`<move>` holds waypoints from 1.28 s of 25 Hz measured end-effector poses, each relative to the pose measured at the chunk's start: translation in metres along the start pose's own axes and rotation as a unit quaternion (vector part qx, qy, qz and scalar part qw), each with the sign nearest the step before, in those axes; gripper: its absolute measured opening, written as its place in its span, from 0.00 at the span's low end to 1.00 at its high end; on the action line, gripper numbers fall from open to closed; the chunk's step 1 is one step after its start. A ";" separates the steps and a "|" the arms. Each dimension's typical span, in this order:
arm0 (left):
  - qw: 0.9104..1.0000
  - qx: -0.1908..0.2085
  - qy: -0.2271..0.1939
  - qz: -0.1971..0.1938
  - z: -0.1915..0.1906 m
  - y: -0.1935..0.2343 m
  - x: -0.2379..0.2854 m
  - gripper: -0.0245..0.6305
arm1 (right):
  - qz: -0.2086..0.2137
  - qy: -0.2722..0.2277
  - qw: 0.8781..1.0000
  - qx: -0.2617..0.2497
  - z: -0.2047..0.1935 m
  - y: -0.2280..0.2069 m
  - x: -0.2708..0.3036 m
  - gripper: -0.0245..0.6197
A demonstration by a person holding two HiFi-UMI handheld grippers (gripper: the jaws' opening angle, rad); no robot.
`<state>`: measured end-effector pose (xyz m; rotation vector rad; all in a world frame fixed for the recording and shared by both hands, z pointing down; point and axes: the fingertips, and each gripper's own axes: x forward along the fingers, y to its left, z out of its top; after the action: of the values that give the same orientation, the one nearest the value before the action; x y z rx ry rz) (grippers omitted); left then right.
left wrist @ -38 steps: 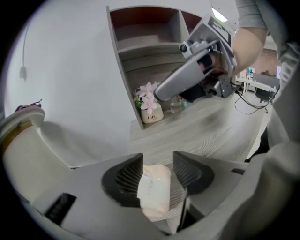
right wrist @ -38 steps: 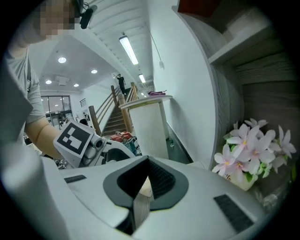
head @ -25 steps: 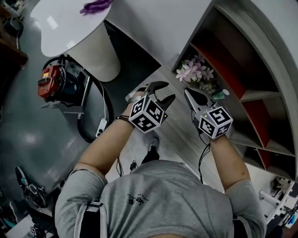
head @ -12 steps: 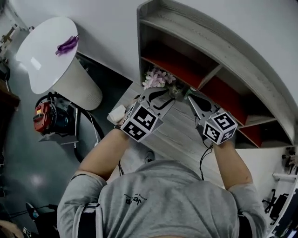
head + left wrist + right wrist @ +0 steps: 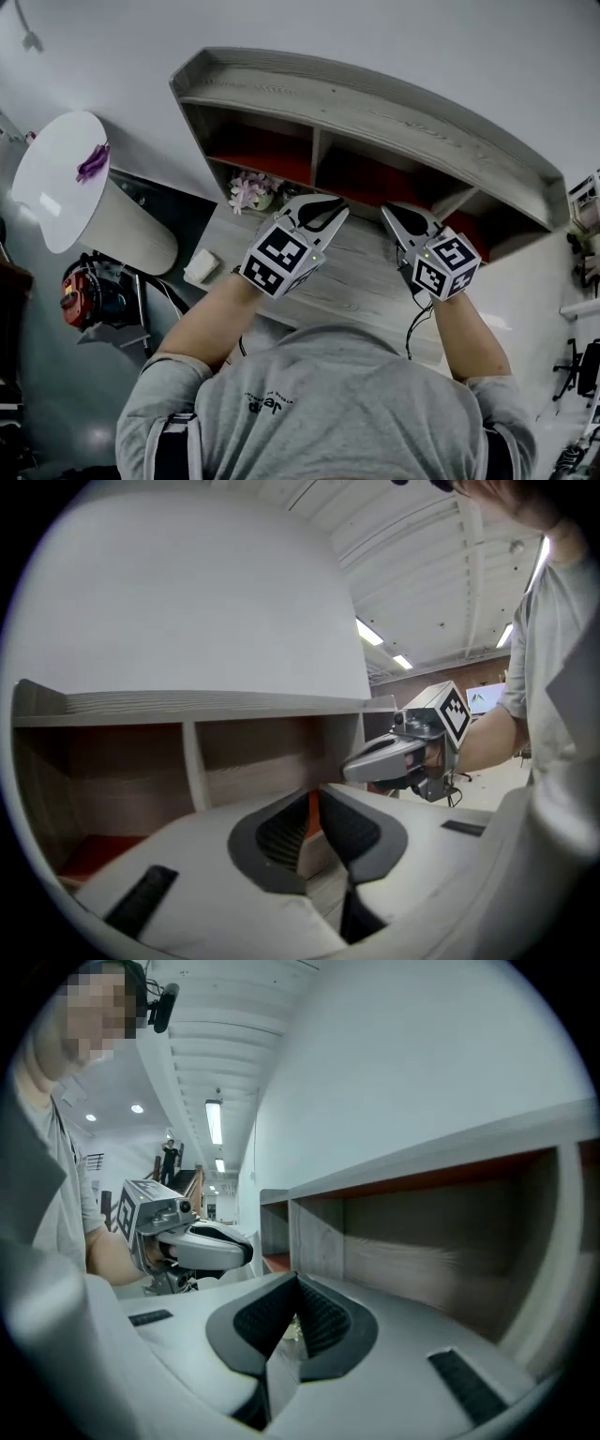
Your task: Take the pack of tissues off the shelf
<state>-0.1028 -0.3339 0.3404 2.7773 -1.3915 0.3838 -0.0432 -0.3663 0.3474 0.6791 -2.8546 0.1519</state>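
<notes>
Approach step: the left tool (image 5: 336,214), its jaws just closing to a narrow empty slit, and the right tool (image 5: 388,212), jaws together and empty, hover above the desk (image 5: 366,274) facing the shelf (image 5: 375,111). A small pale pack (image 5: 202,265), possibly the tissues, lies at the desk's left edge; reaching it likely calls for reopened jaws.

Pale grey wooden shelf unit (image 5: 375,103) ahead of right gripper (image 5: 392,214): visible grain, matt. Red compartment linings (image 5: 272,155): flat matt. Right gripper shell: smooth light-grey plastic, slight sheen. Black pads (image 5: 323,1321): ribbed, rubbery. White round tabletop (image 5: 56,178) far left: glossy. Grey T-shirt (image 5: 328,412) behind: cloth.
</notes>
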 end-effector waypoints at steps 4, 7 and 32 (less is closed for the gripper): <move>0.999 -0.010 -0.024 -0.033 0.030 -0.040 0.031 0.07 | -0.030 -0.007 0.999 0.012 -0.001 -0.028 -0.057 0.07; 0.997 -0.024 -0.042 -0.058 0.046 -0.070 0.053 0.06 | -0.051 -0.012 0.999 0.014 -0.004 -0.045 -0.095 0.07; 0.975 -0.118 -0.088 -0.164 0.075 -0.226 0.148 0.06 | -0.148 -0.047 0.985 0.069 -0.059 -0.117 -0.291 0.06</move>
<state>0.1763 -0.3228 0.3229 2.8175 -0.9014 -0.0354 0.2740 -0.3355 0.3468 1.1586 -2.8069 0.2798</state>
